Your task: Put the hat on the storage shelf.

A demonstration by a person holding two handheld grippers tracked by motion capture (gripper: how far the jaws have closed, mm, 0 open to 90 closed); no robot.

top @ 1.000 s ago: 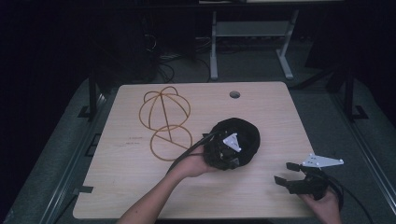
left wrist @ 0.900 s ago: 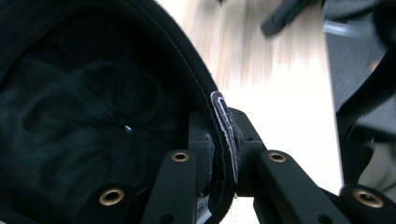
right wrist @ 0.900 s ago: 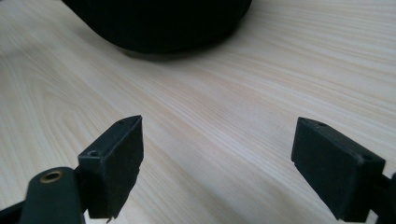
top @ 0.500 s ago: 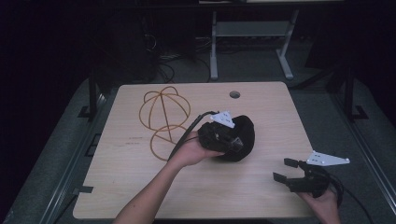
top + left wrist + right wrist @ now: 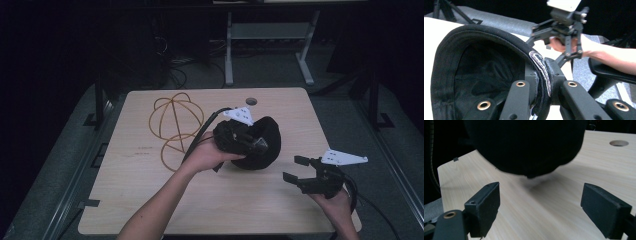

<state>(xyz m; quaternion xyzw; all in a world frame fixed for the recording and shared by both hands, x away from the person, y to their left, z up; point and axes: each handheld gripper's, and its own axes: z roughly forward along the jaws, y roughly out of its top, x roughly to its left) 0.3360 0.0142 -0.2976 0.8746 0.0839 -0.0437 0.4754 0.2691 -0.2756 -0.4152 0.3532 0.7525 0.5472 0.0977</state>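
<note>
1. The right gripper [image 5: 300, 172], nearest, has its jaws wide and empty, aimed at the cap [image 5: 260, 145].
2. The left gripper [image 5: 240, 140] clamps the cap's rim, holding it above the counter [image 5: 150, 200].
3. Advice: keep the rim grip firm and bring the right jaws squarely onto the far rim.
4. The left gripper view shows the cap's mesh lining [image 5: 481, 75]; the high view adds a wire frame [image 5: 175, 125] behind.
</note>
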